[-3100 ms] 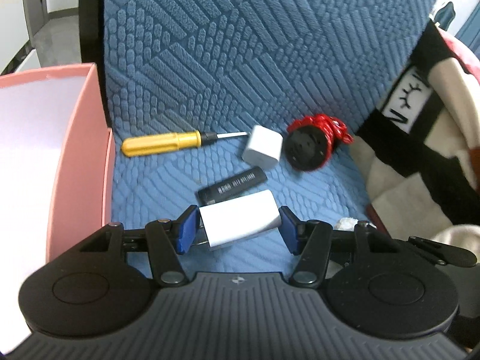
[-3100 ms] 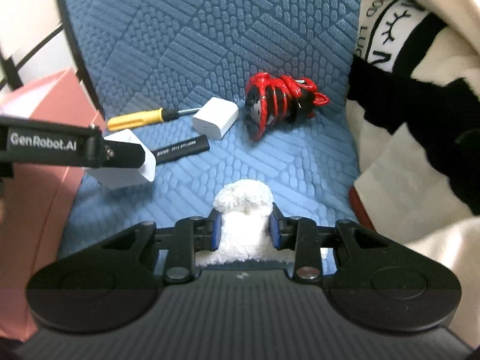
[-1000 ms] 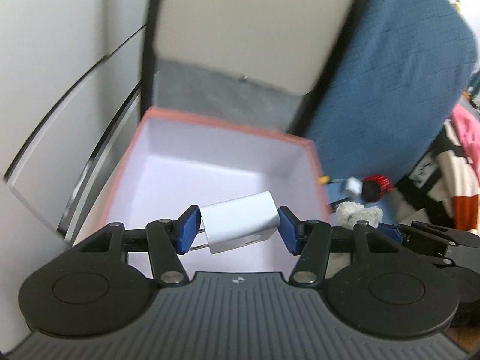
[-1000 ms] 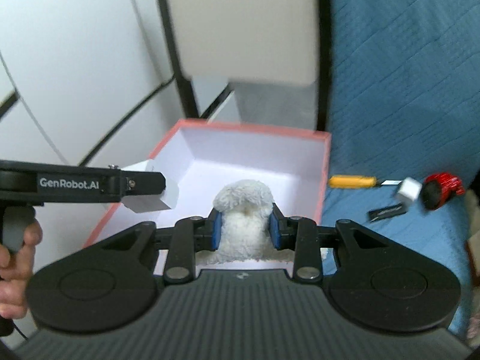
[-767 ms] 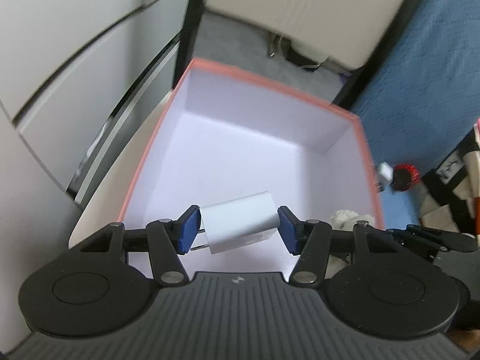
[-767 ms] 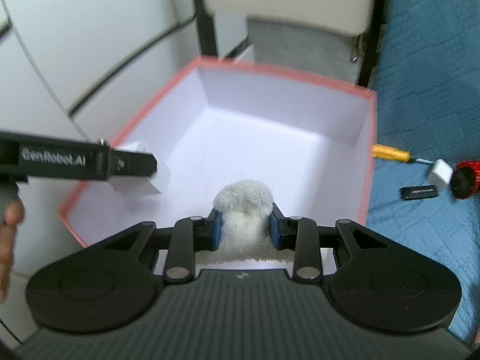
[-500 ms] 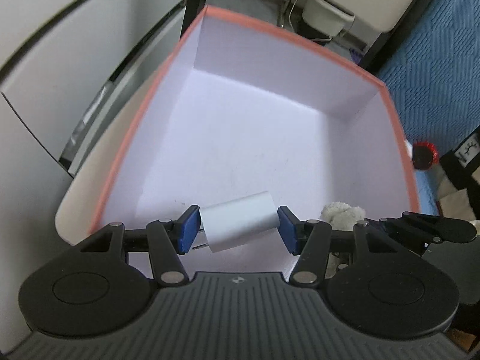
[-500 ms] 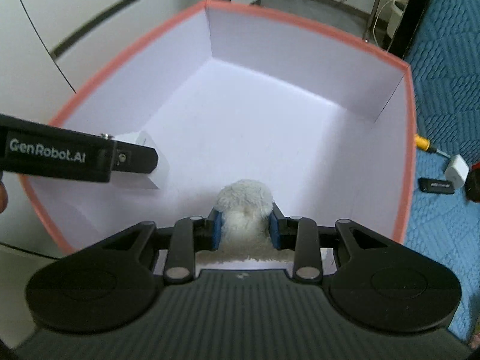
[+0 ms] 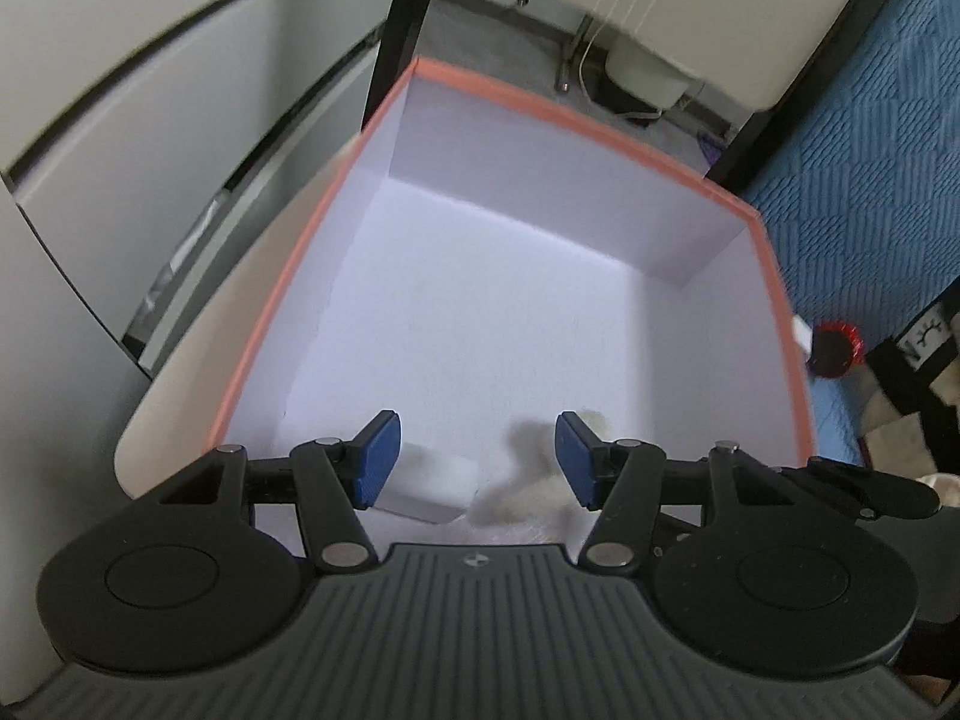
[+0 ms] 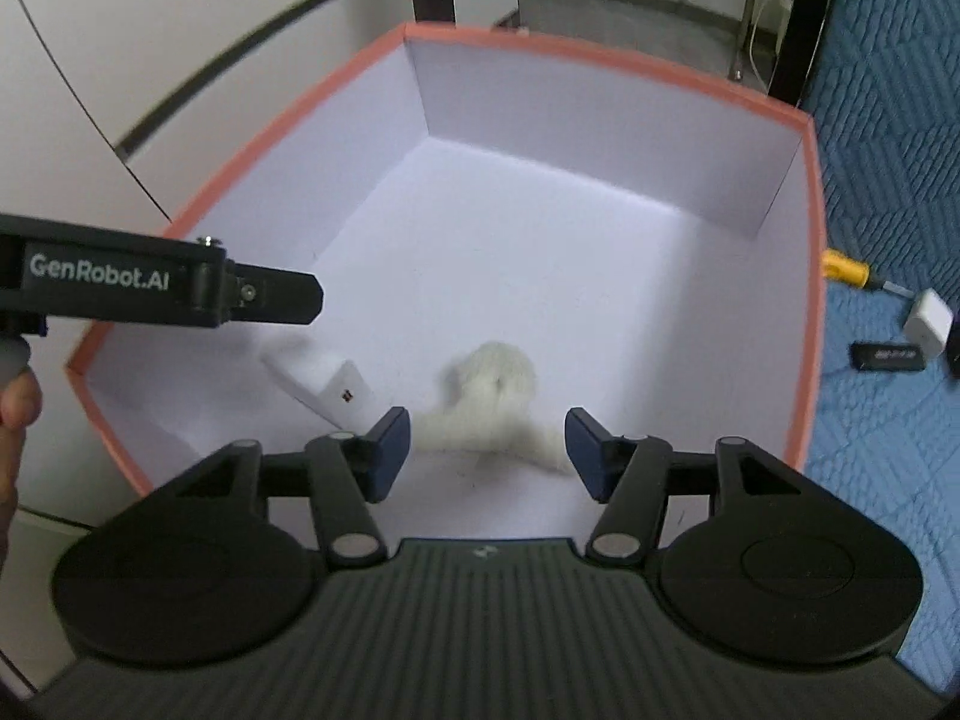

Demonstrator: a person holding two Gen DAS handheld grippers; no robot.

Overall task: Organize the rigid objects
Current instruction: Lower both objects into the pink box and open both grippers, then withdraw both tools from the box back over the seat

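White charger block (image 10: 327,387) lies on the floor of the pink box (image 10: 606,66), near the box's near-left corner, tilted with one end raised; in the left wrist view the same charger block (image 9: 429,489) sits just beside the left pad of the left tongs (image 9: 474,459), not clamped. Fluffy white toy (image 10: 495,402) lies on the box floor beside it, toward the near edge, a little apart from the block; it looks blurred, so its exact pose is unclear. Left tongs released, pads spread with nothing pressed between them. Right tongs (image 10: 489,450) opening, pads standing clear on either side of the fluffy toy, no contact seen. Both tongs point steeply down into the box. In the right wrist view the left tongs (image 10: 300,300) reach in over the box's left rim, black finger with white lettering, and a hand (image 10: 15,414) shows at the left edge of the frame. Outside the box's right wall, on the blue quilted cushion (image 10: 888,138): yellow-handled screwdriver (image 10: 846,269), small white plug adapter (image 10: 929,323), black stick-shaped device (image 10: 888,355). A red and black round object (image 9: 834,351) is partly seen past the right rim in the left wrist view.
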